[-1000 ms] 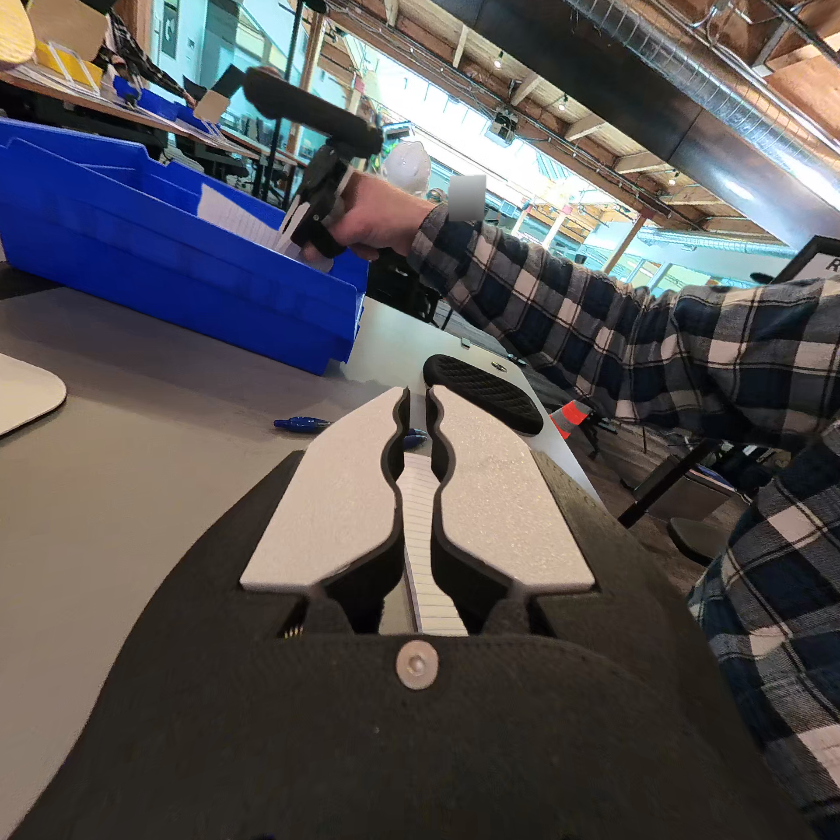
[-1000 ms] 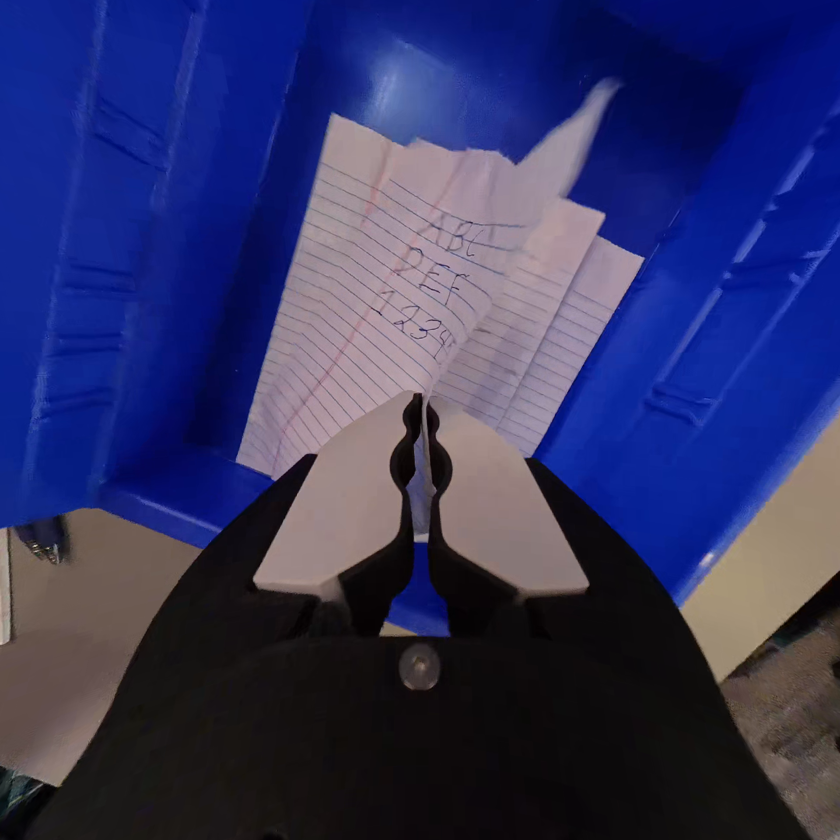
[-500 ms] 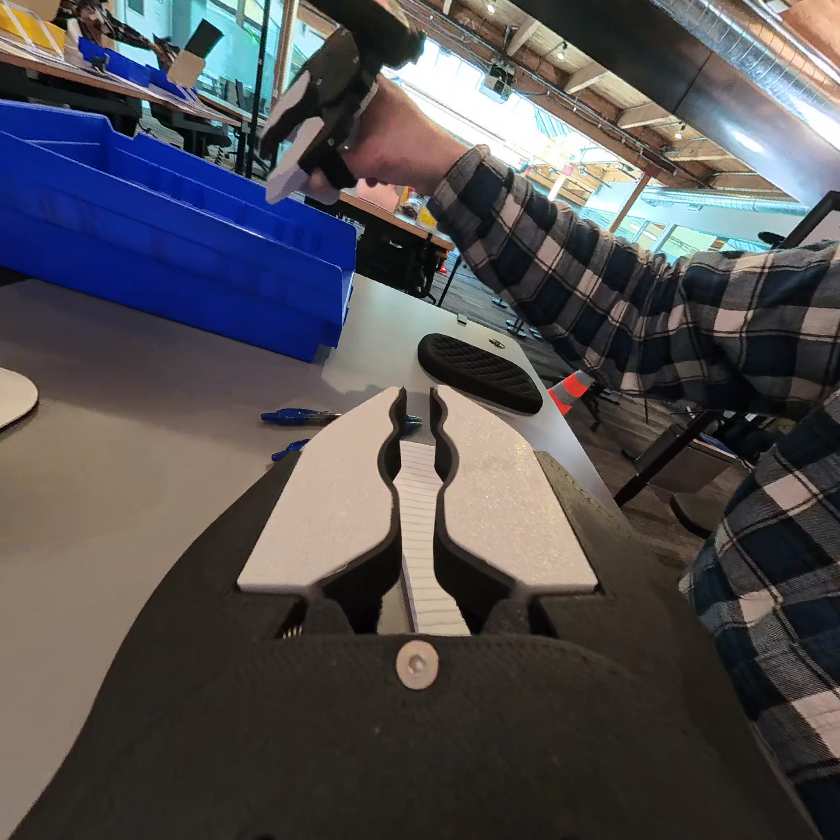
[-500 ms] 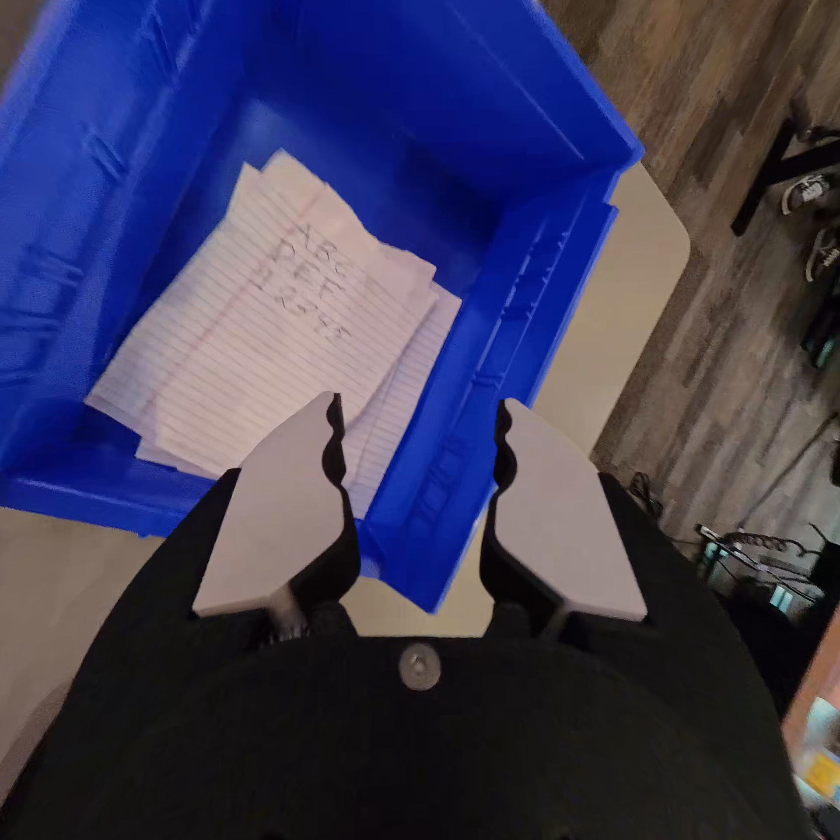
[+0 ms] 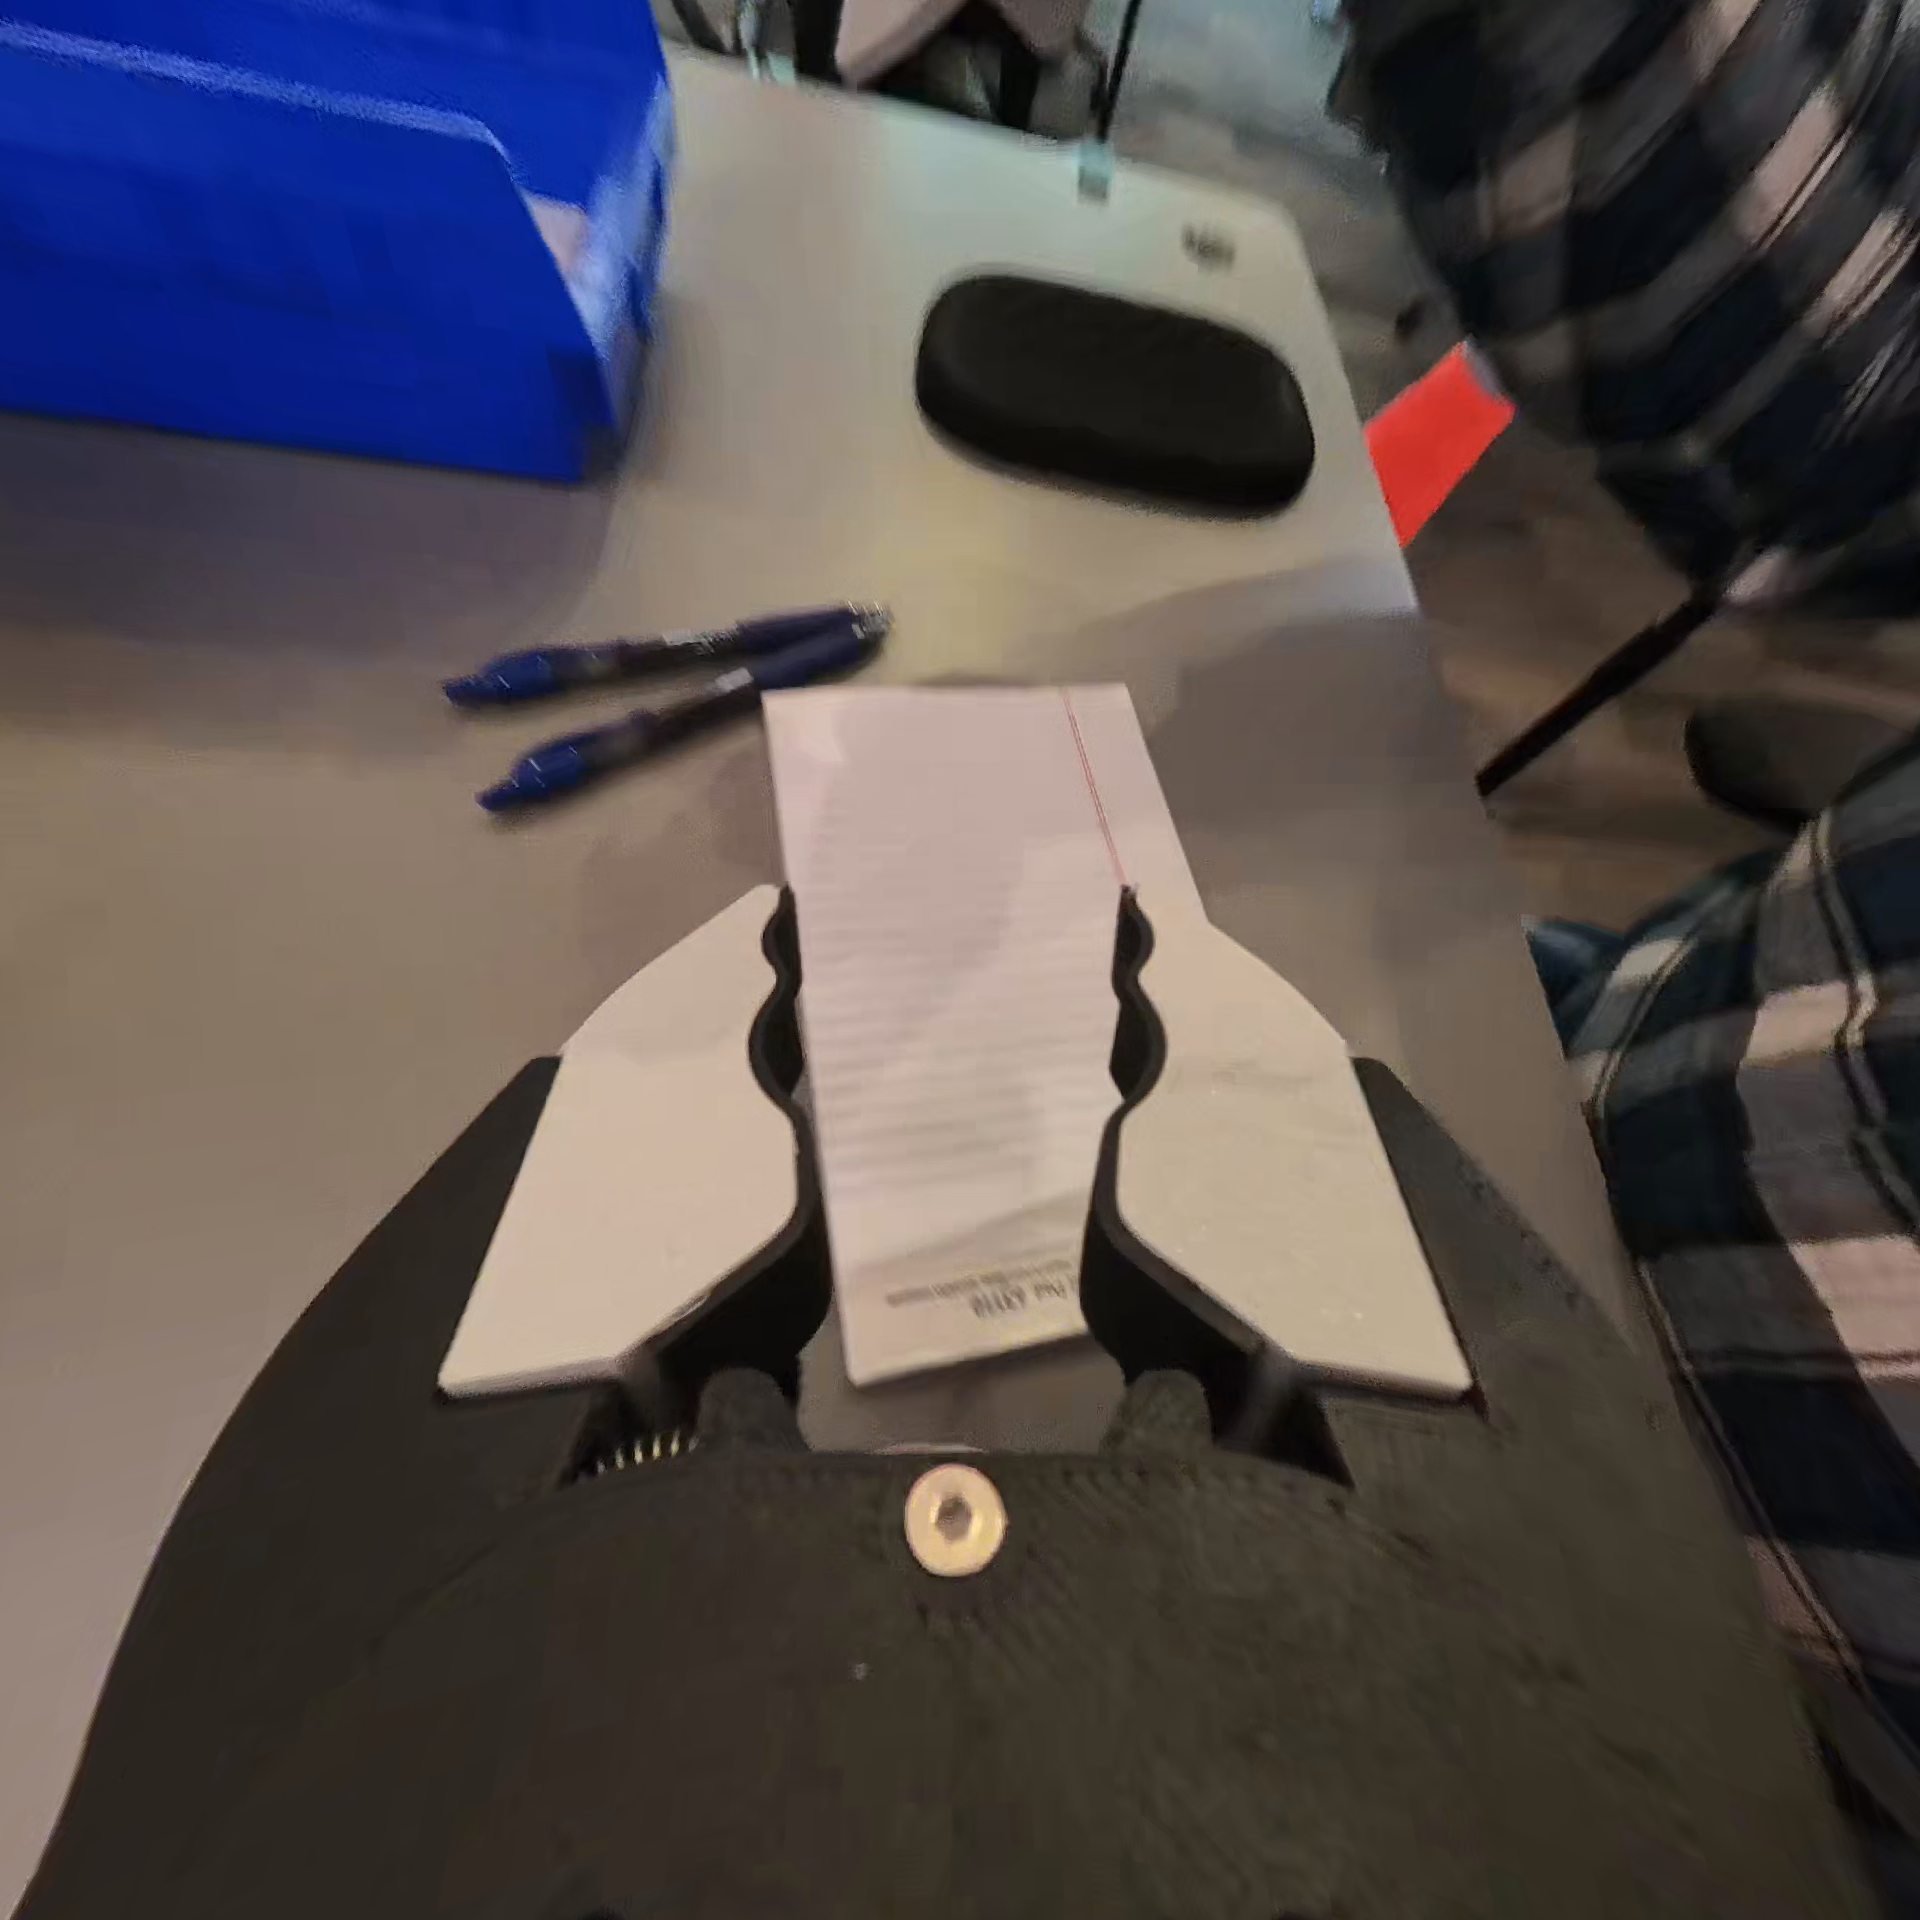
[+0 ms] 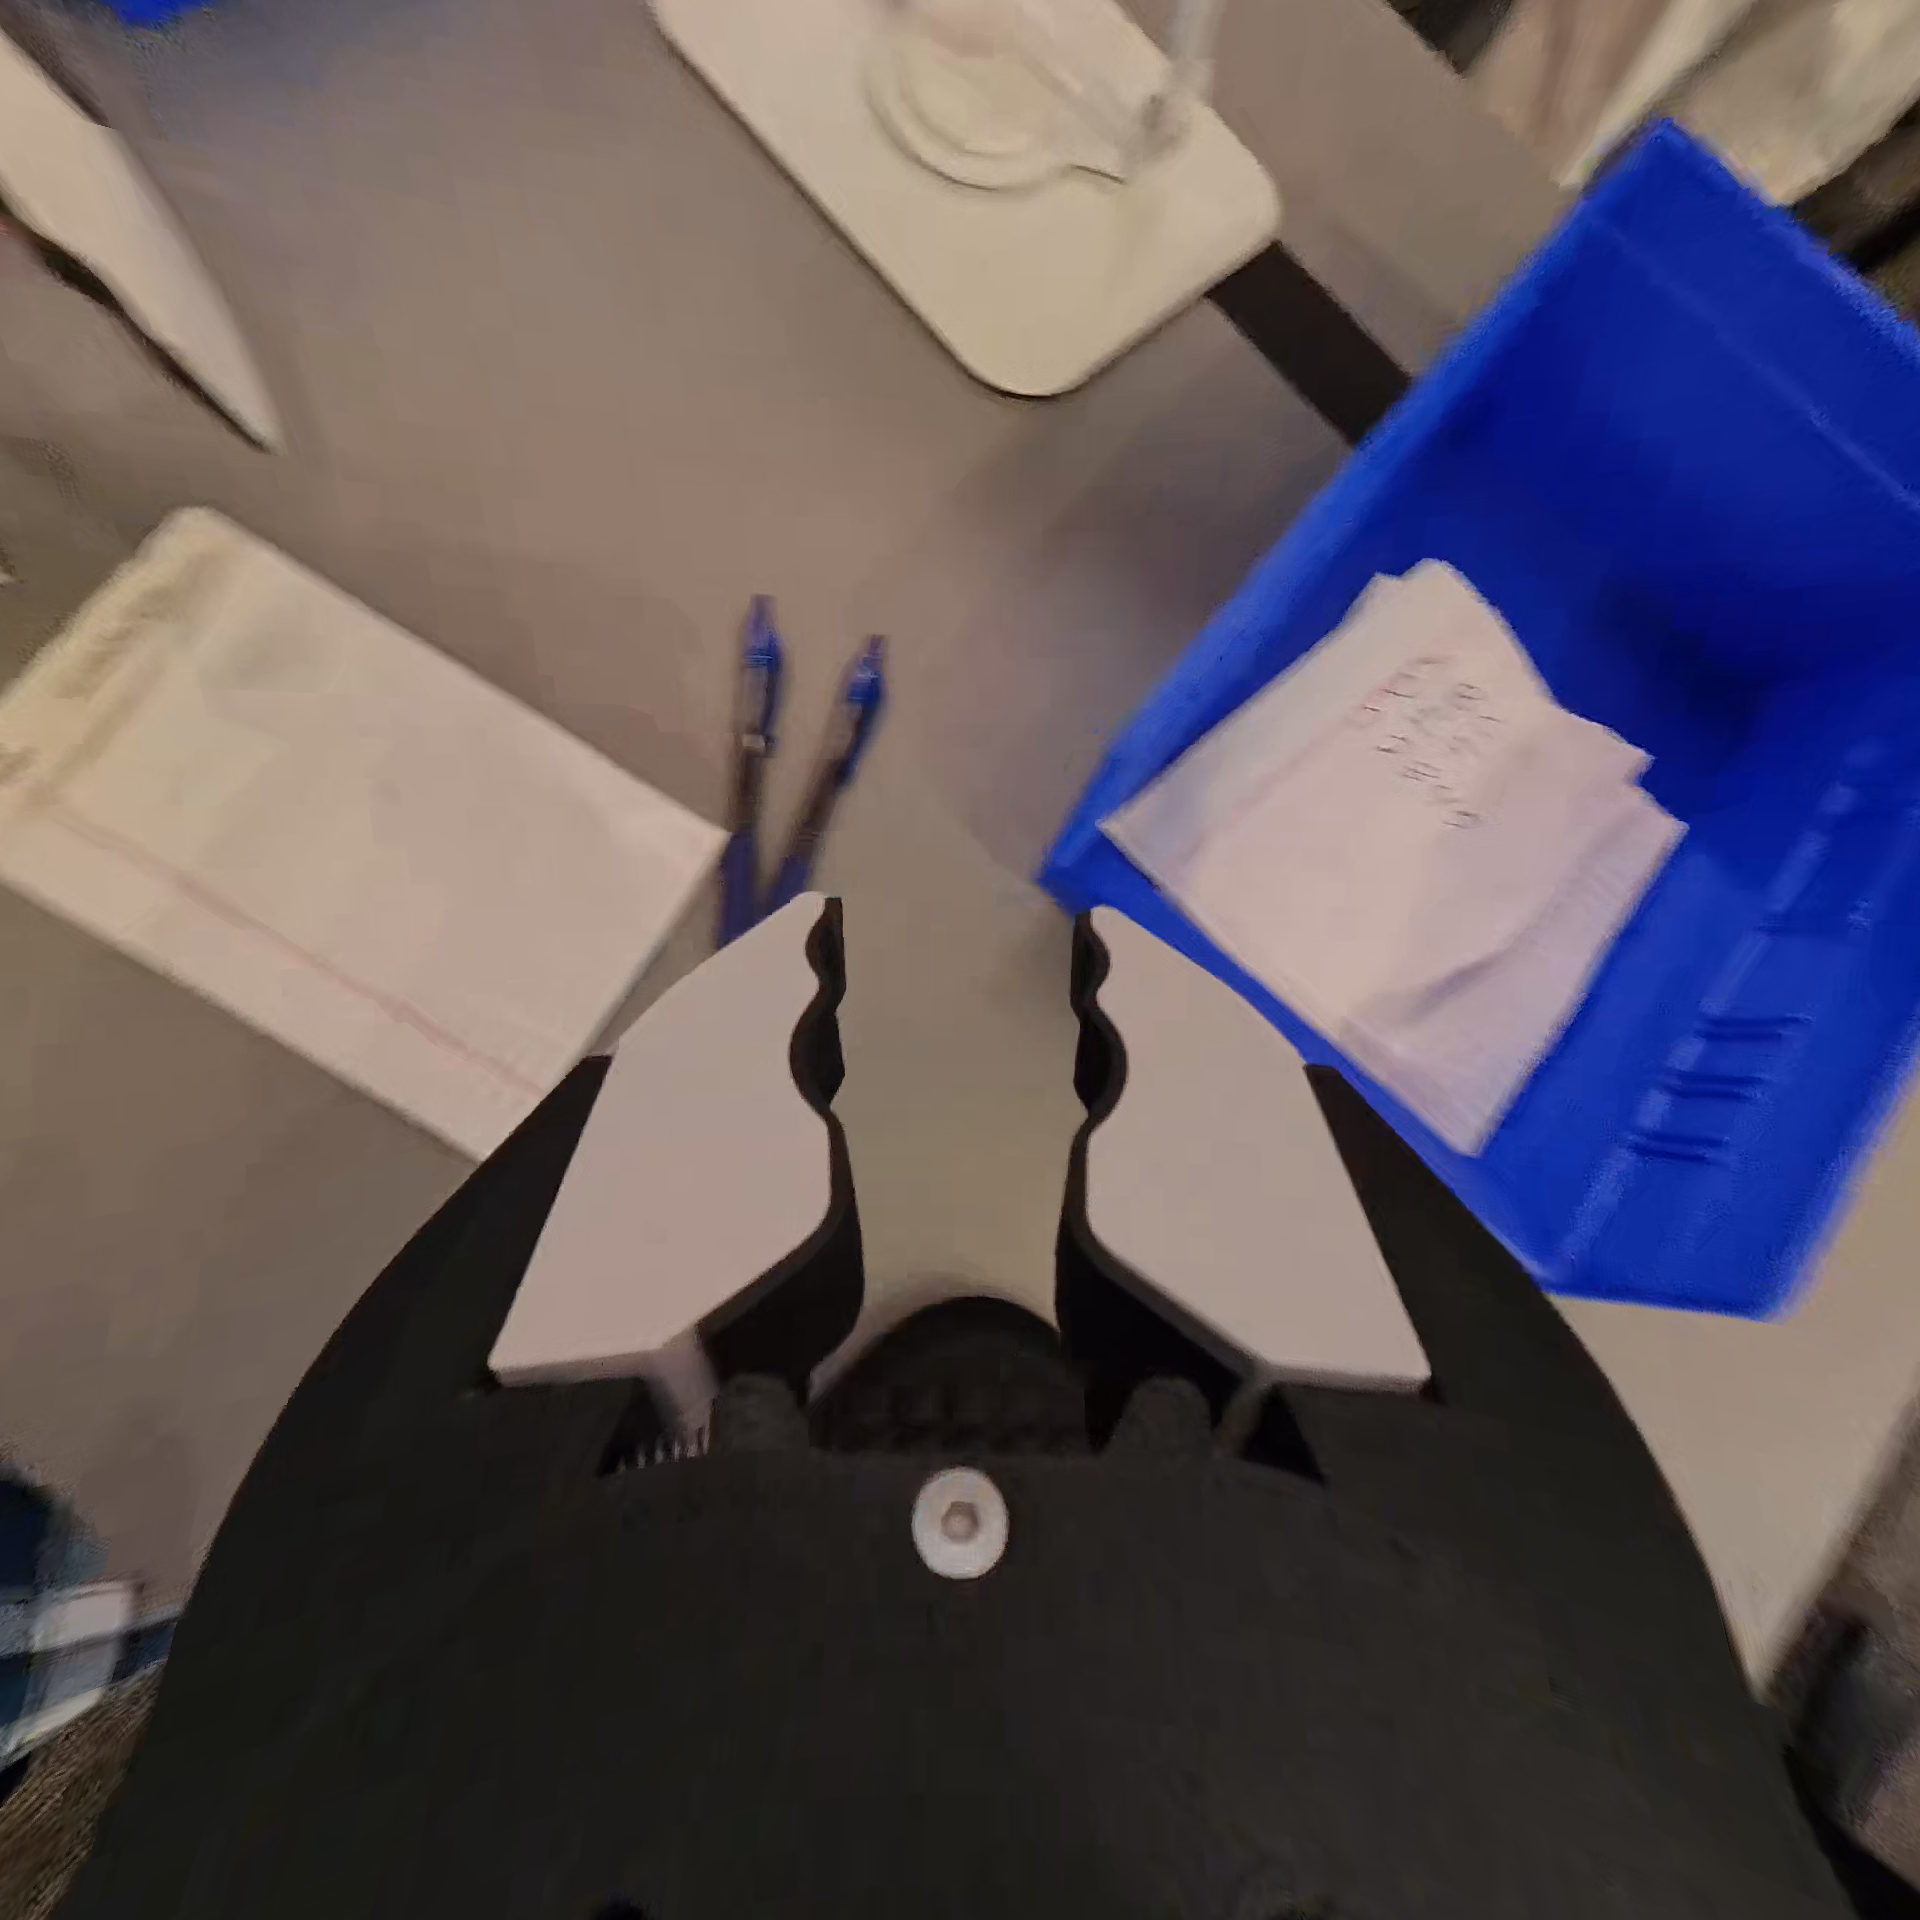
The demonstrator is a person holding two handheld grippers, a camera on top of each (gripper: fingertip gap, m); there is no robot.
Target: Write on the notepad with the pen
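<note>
A white lined notepad (image 5: 956, 935) lies flat on the grey table; it also shows in the right wrist view (image 6: 312, 810) at the left. Two blue pens (image 5: 665, 665) lie side by side just left of the pad's far end; in the right wrist view the pens (image 6: 800, 769) lie right of the pad. My left gripper (image 5: 951, 899) is open, above the pad, its fingers either side of it. My right gripper (image 6: 951, 920) is open and empty above the table, near the pens' lower ends.
A blue bin (image 6: 1662, 520) with several written paper sheets (image 6: 1403, 831) stands right of the pens; it also shows in the left wrist view (image 5: 312, 260). A black oval pad (image 5: 1112, 395) lies near the table's far edge. A white board (image 6: 987, 177) lies beyond the pens. My right fingertips sit around 20 centimeters from my left ones.
My left gripper has opened and let go of the notepad, tilting down over it. My right gripper has drawn back from the bin, leaving the written sheet inside, and now hovers over the table.
</note>
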